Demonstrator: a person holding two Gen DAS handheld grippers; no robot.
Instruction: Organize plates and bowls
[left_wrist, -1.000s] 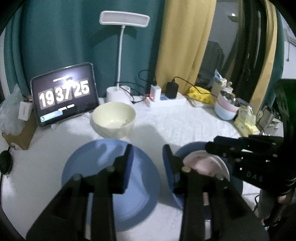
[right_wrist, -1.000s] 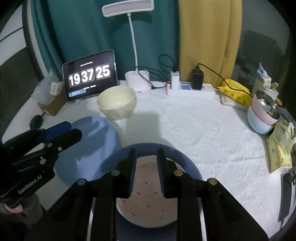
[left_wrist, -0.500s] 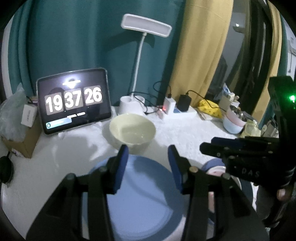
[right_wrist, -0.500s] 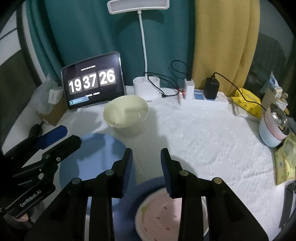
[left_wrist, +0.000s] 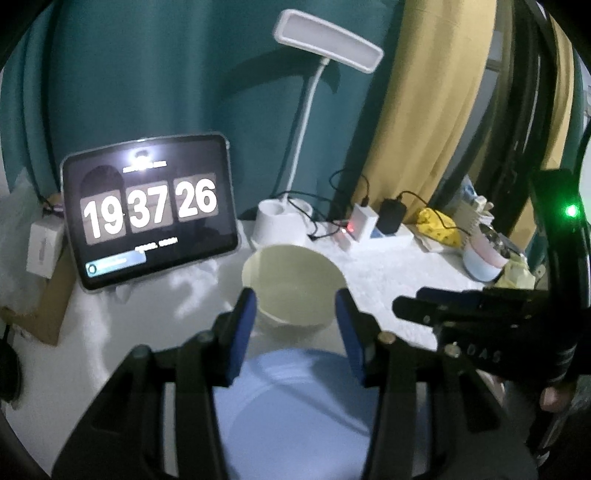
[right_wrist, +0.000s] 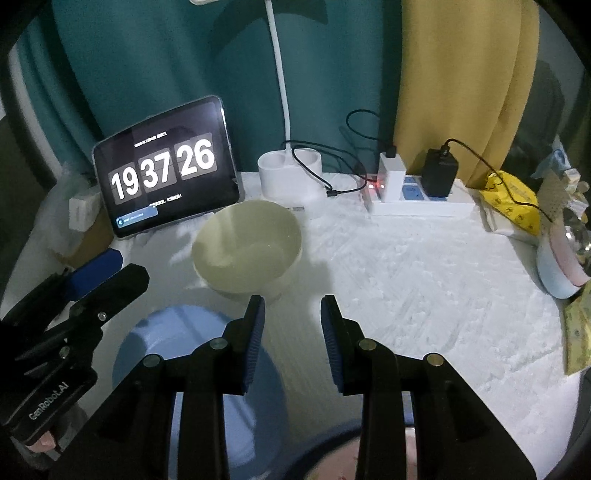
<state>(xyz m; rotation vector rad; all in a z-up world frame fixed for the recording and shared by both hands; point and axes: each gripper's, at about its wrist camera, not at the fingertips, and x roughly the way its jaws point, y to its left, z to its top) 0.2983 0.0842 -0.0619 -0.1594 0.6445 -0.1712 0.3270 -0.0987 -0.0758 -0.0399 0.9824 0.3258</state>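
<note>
A cream bowl (left_wrist: 293, 286) stands on the white table, also in the right wrist view (right_wrist: 246, 247). A blue plate (left_wrist: 295, 410) lies in front of it, also in the right wrist view (right_wrist: 207, 369). My left gripper (left_wrist: 295, 306) is open and empty, above the plate's far edge, just short of the bowl. My right gripper (right_wrist: 291, 314) is open and empty, to the right of the bowl. A second blue plate with a pink dish on it (right_wrist: 340, 458) shows dimly under the right gripper.
A tablet clock (left_wrist: 147, 210) leans at the back left. A lamp base (right_wrist: 290, 173) and a power strip (right_wrist: 421, 199) with cables stand at the back. Stacked bowls (right_wrist: 561, 266) and yellow packets (right_wrist: 511, 199) are at the right.
Both grippers have risen and moved forward toward the cream bowl. The jaws of both have opened wider. The pink dish has slid out of the middle of the right wrist view.
</note>
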